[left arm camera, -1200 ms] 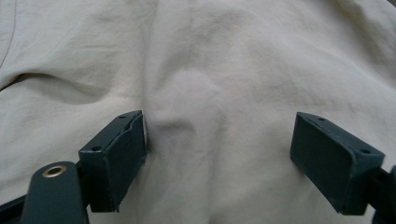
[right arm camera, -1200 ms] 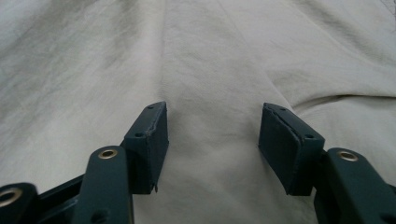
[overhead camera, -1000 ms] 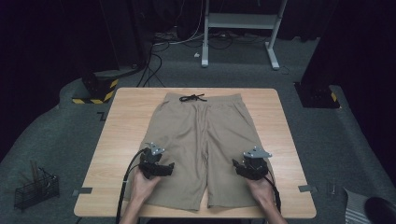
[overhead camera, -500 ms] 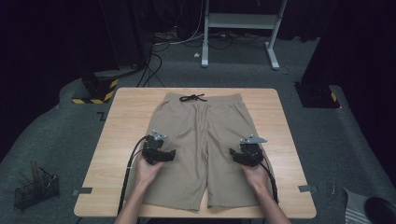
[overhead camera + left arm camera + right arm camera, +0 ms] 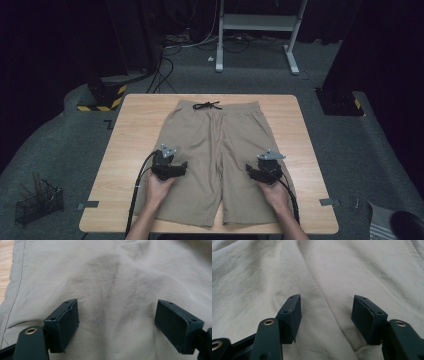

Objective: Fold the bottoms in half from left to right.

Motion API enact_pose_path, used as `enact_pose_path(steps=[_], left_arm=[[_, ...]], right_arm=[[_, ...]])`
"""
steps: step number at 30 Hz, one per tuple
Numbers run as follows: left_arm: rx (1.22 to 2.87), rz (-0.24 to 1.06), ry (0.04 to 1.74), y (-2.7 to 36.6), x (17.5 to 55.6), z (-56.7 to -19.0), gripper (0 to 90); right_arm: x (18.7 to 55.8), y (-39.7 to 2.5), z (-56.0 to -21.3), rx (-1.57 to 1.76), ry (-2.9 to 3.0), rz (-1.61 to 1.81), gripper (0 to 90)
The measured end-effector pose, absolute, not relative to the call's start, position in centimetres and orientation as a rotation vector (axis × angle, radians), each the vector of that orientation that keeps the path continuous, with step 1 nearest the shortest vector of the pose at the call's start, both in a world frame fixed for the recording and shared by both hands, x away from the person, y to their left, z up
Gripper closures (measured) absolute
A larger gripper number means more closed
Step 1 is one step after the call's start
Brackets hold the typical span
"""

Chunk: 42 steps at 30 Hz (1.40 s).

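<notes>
Two grippers sit over a pair of khaki shorts [image 5: 217, 155], one on each leg, and both have their jaws spread wide with nothing between them but cloth lying flat below. The left gripper [image 5: 181, 168] hovers over the person's left leg of the garment, the right gripper [image 5: 251, 172] over the other leg, both about midway between waistband and hem. That mirrored placement reads as preparation for a two-handed move, probably pinching each leg to fold or lift the shorts evenly; gripping at matching spots would keep the fabric from skewing.

From the left gripper view, the left gripper [image 5: 116, 320] frames a soft ridge of rumpled fabric running up between its jaws, with a stitched side seam and a strip of bare wood at the far left edge. From the right gripper view, the right gripper [image 5: 325, 315] straddles a shallow crease. Neither detail is legible from above.

Only the high view gives the layout: the shorts lie spread flat in the middle of the wooden table [image 5: 130, 135], the waistband with its dark drawstring [image 5: 207, 105] at the far side, hems toward the person.
</notes>
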State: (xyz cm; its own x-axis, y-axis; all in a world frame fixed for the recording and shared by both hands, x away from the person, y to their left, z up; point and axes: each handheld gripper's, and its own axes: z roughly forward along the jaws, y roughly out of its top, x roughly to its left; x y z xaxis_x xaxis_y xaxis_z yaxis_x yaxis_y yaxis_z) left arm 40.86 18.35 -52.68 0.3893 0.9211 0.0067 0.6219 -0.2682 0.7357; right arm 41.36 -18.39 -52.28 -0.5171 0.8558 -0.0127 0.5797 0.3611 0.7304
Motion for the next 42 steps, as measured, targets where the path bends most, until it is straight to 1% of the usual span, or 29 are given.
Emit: enact_pose_path(steps=[18,21,23,26,31,33,36,42], left_arm=[[2.003,0.570,1.283,18.0,36.5,-52.7,20.4],[1.993,0.556,1.293,18.1,36.2,-52.6,22.5],[1.981,0.525,1.301,18.2,36.5,-52.2,26.8],[1.950,0.527,1.281,18.2,37.3,-50.7,27.1],[1.927,0.557,1.263,17.8,39.8,-49.0,27.5],[1.928,0.552,1.284,17.6,41.0,-49.2,27.3],[1.938,0.592,1.298,17.5,42.1,-50.3,29.1],[1.991,0.571,1.352,17.4,42.6,-52.3,28.4]], right_arm=[[37.9,-19.0,-52.3,1.230,2.244,0.964,41.0],[37.7,-19.0,-52.3,1.222,2.255,0.964,39.1],[37.7,-18.7,-52.1,1.184,2.265,0.935,38.2],[38.0,-18.2,-51.6,1.119,2.287,0.890,38.4],[40.0,-18.3,-49.7,1.170,2.232,0.999,40.9],[41.2,-18.3,-49.5,1.202,2.217,0.998,40.9],[42.4,-18.1,-50.0,1.223,2.205,0.972,40.9],[43.6,-17.7,-51.8,1.269,2.233,0.926,41.2]])
